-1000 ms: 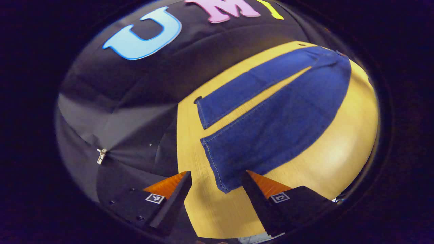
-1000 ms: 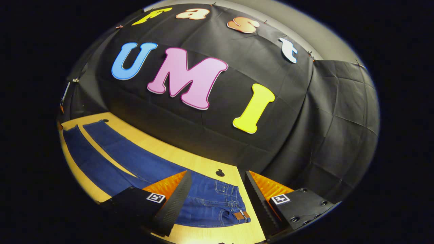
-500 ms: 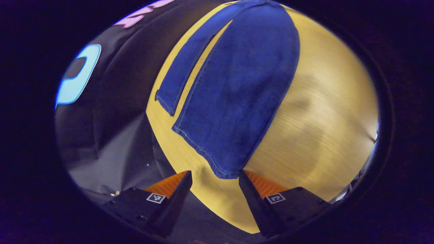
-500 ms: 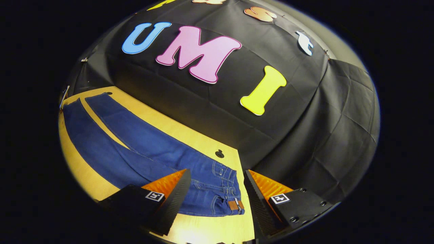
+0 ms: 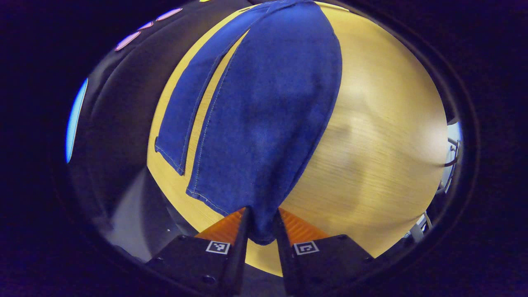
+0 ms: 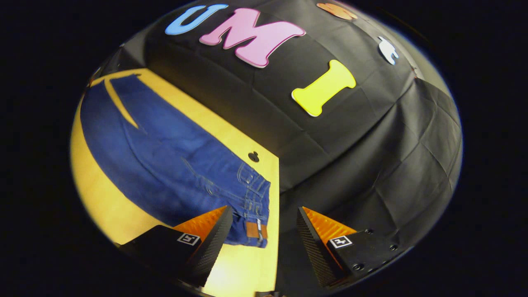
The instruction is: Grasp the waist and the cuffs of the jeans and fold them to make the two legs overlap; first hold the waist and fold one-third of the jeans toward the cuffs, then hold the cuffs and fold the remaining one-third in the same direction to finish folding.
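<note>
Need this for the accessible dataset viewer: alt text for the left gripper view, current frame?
The left gripper is closed on the corner of the near cuff of a pair of blue jeans that lie flat on a wooden table. The two legs run away from the camera, the far one beside the near one with a narrow strip of table between them.

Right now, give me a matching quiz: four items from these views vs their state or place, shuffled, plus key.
Column 1:
1. left gripper
2. right gripper
3. jeans waist
4. far cuff

Column 2:
A. open, above the waist end
B. flat on the wooden table, ungripped
C. shut on the near cuff
D. by the table's edge, leather patch showing

Pairs: 1-C, 2-A, 3-D, 4-B
</note>
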The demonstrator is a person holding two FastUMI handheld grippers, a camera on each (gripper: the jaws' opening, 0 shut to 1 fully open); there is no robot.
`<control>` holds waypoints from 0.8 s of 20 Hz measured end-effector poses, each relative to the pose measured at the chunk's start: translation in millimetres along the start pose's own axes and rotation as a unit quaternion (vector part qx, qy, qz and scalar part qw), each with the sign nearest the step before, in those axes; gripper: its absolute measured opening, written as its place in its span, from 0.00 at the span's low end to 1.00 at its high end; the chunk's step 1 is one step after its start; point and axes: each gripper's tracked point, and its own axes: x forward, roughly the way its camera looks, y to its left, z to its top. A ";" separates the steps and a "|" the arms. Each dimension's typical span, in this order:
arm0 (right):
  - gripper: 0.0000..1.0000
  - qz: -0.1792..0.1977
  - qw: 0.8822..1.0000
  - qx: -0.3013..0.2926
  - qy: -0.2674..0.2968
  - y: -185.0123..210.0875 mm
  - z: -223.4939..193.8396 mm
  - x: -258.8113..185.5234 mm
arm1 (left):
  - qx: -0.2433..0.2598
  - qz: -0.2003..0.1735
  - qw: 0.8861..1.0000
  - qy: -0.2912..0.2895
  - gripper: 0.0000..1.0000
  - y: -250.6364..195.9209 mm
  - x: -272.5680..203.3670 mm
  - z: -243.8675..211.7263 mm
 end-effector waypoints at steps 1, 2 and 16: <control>0.97 0.003 1.000 -0.023 0.003 -5.4 -10.0 4.1 | -0.001 -0.011 1.000 0.003 0.34 1.2 2.4 -4.4; 0.97 0.007 0.999 -0.051 0.003 -9.8 -18.8 7.1 | -0.001 -0.018 1.000 0.005 0.36 -0.5 0.8 -6.2; 0.95 0.181 0.865 -0.467 -0.004 49.7 -117.4 76.2 | -0.015 0.013 1.000 0.010 0.06 -0.2 4.9 -5.1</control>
